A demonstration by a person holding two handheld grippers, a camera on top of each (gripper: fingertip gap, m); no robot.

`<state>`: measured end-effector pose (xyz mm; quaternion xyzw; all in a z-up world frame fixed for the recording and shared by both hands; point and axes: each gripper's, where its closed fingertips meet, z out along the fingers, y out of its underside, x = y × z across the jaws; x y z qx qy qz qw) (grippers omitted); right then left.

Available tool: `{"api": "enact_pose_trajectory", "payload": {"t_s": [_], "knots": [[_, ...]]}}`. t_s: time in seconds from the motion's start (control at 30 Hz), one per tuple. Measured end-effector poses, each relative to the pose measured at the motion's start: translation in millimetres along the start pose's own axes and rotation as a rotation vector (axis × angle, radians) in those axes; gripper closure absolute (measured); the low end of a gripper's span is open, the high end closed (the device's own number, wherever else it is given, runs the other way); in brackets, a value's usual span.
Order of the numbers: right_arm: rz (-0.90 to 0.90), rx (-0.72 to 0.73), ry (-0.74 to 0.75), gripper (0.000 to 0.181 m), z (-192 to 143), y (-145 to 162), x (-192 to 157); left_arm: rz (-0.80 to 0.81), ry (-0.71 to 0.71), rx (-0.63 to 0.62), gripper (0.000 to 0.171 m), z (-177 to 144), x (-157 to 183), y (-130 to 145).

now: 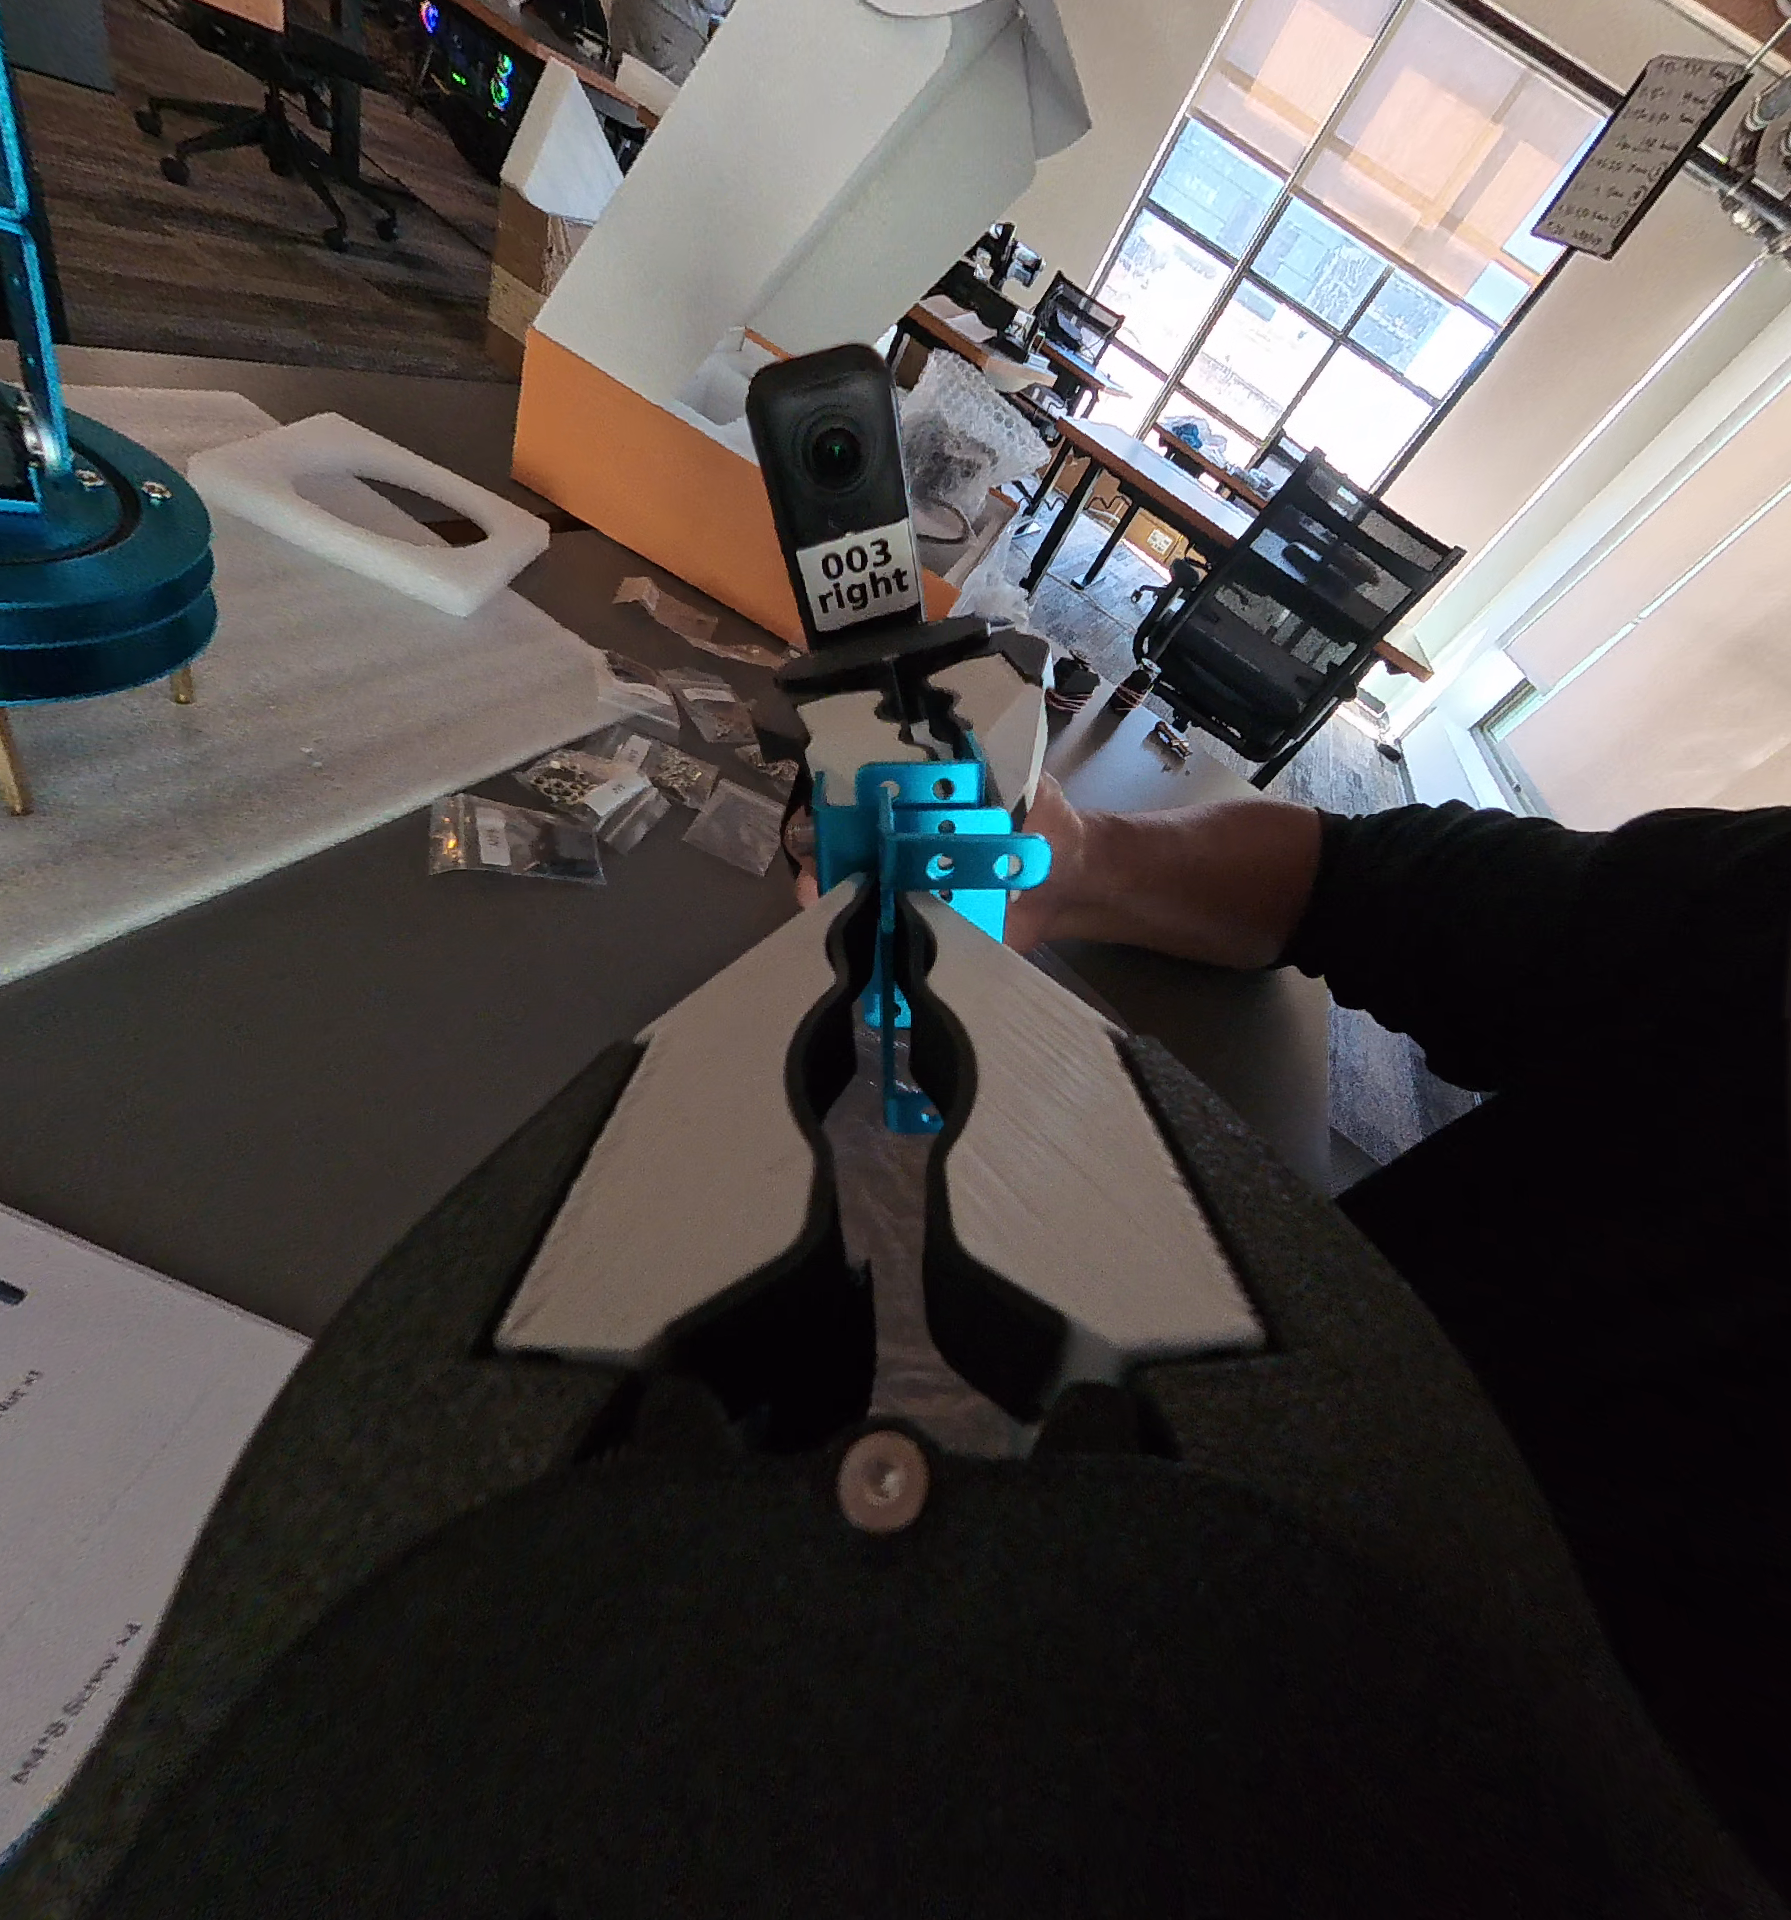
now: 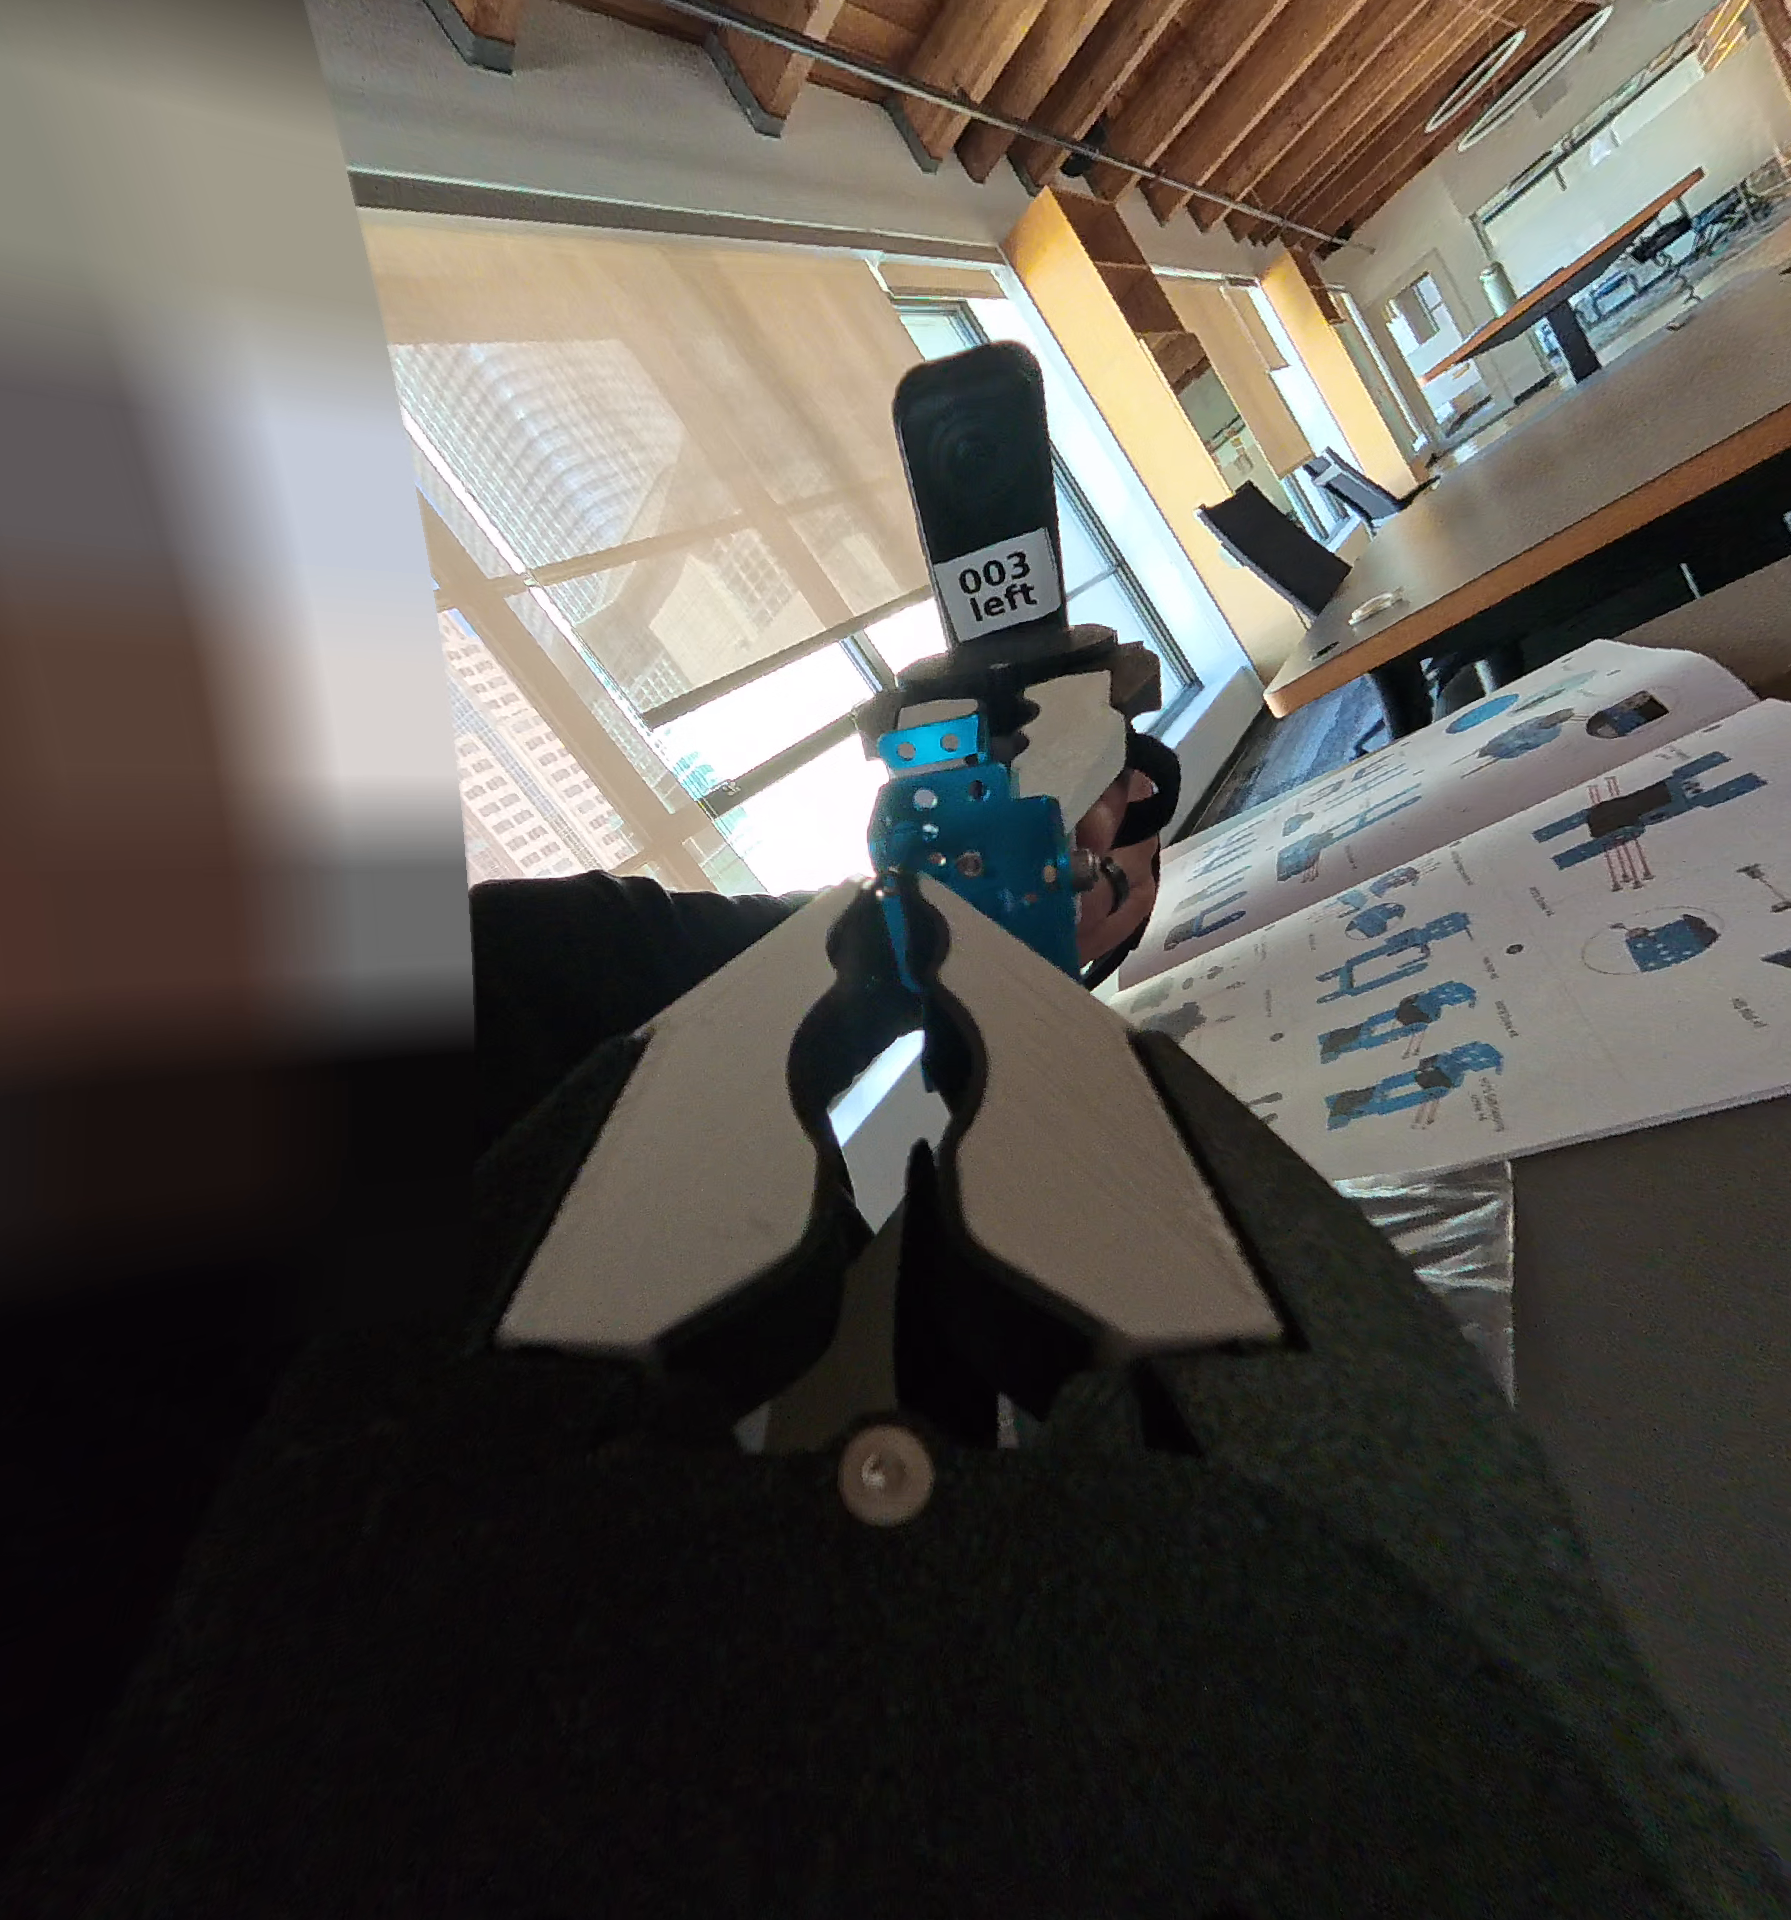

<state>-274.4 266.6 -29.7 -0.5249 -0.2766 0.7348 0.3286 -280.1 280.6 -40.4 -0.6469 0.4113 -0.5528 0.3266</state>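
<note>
While both tools face each other over the grey table (image 1: 247,1039), the left gripper (image 1: 883,904) is clamped on a blue perforated bracket (image 1: 938,852), and the right gripper (image 2: 896,894) pinches the same blue part (image 2: 958,852) from the opposite end. Bracket sits in mid-air between them, clear of the tabletop. Judgement: keep both tools coaxial, no twisting, or the thin metal may slip. Nearby: small hardware bags (image 1: 600,800), white foam insert (image 1: 371,509), open instruction sheet (image 2: 1493,914).
</note>
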Motion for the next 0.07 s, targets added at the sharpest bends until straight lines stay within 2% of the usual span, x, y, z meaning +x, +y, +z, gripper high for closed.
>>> {"api": "enact_pose_trajectory", "payload": {"t_s": [0.07], "knots": [[0.006,0.007,0.006,0.180,-0.4,-0.2,2.0,-0.005,0.000,0.000,0.170,0.4,-0.6,-0.1]]}}
